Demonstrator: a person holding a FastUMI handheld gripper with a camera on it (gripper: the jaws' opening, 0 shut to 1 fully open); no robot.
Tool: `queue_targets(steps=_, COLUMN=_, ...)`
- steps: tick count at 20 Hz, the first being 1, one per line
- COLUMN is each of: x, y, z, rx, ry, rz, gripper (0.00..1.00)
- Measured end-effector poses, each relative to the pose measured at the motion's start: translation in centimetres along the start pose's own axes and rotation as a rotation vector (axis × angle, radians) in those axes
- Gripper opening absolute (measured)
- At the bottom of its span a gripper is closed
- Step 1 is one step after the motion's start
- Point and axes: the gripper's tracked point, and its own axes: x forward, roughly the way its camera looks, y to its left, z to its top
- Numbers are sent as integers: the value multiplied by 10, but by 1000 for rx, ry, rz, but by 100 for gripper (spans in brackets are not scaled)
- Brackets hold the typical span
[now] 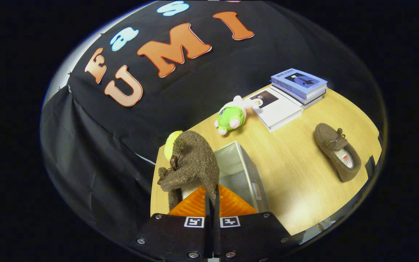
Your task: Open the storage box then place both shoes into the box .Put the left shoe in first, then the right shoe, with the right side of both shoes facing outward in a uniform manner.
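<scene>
Now the fingers are squeezed tight on the edge of one brown fuzzy shoe, low in the middle of the frame. It hangs above the open storage box. The shoe looks soft and light, so its rim seems a good place to pinch. The other shoe lies at the right on the tabletop.

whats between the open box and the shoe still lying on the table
Bare wooden table, as the gripper view shows: nothing lies between the open box and the lying shoe. The claw grips the other shoe.
</scene>
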Motion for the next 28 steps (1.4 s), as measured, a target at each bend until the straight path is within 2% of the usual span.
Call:
queue_targets(steps=11, x=48, y=27, z=-64, rx=-62, ry=136, rz=-19, gripper=3)
queue_targets(steps=13, x=45, y=38, z=-63, rx=-42, ry=117, rz=23, gripper=18)
queue_targets(steps=16, x=43, y=41, z=-45, rx=-17, ry=64, rz=35, gripper=76)
queue_targets(steps=18, x=38, y=34, z=-36, rx=-42, ry=50, rz=24, gripper=96)
queue_targets(steps=22, x=26, y=23, z=-15, rx=-77, ry=8, rz=26, gripper=99)
queue_targets(steps=28, x=3, y=-29, z=28, rx=-96, ry=-64, rz=-36, gripper=99)
